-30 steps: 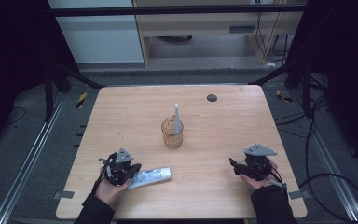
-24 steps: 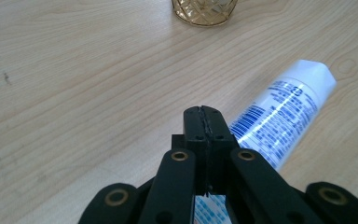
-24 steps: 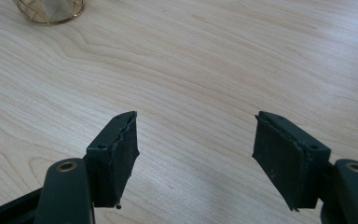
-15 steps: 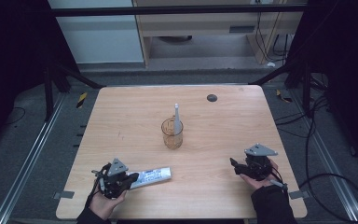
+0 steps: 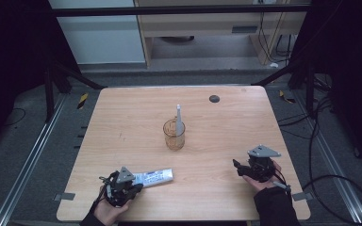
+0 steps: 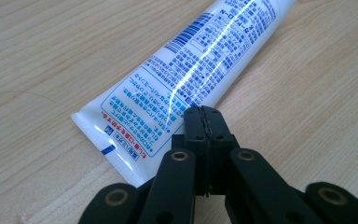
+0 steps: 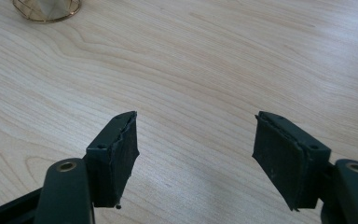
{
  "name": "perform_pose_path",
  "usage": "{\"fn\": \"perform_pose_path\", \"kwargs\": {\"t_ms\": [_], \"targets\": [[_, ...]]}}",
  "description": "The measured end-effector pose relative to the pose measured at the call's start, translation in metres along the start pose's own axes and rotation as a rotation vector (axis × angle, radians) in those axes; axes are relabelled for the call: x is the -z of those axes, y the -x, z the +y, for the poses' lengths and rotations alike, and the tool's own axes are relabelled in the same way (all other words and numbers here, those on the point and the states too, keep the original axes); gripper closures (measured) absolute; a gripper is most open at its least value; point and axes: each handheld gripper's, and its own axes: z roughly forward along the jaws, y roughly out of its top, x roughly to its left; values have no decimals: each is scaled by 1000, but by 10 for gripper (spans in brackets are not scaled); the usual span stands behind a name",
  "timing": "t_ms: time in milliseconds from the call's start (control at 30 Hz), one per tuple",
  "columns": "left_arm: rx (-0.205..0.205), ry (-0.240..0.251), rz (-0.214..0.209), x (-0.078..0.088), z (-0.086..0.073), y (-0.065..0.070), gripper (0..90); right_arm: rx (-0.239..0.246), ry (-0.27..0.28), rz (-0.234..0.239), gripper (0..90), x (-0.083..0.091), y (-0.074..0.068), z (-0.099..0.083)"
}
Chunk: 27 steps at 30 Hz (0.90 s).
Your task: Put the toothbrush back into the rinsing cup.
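- left gripper (image 6: 204, 111): jaws pressed together, nothing between, over the white blue-printed plastic tube (image 6: 186, 79) lying flat near the front-left edge of the light wooden table (image 5: 122, 117).
- right gripper (image 7: 196, 154): jaws apart, empty, front right.
- amber glass cup (image 5: 174, 135): table centre.

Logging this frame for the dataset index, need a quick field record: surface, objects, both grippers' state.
surface: wooden table
centre: amber glass cup, upright, with a pale stick-like item standing in it
near left: white toothpaste tube with blue print, lying flat
far edge: small dark round spot
left gripper: shut, fingers pressed together, tips over the tube's crimped end, nothing between them
right gripper: open, over bare wood, holding nothing
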Motion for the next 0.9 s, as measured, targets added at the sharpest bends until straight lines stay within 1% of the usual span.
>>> {"fn": "perform_pose_path", "kwargs": {"t_ms": [33, 167, 267, 333, 467, 667, 900], "targets": [[7, 4, 8, -1, 1, -2, 897, -1, -1, 0, 305, 0, 0, 0], [19, 8, 18, -3, 2, -6, 897, 0, -1, -1, 305, 0, 0, 0], [30, 10, 37, -4, 4, -10, 897, 0, -1, -1, 305, 0, 0, 0], [45, 17, 52, -6, 6, -14, 897, -2, -2, -1, 305, 0, 0, 0], [62, 31, 59, -11, 11, -21, 897, -2, -2, -2, 305, -1, 0, 0], [72, 44, 78, -20, 21, -25, 897, -1, -2, -3, 305, -1, 0, 0], [80, 54, 78, -27, 29, -29, 897, -2, -6, -4, 306, -2, 1, 0]]}}
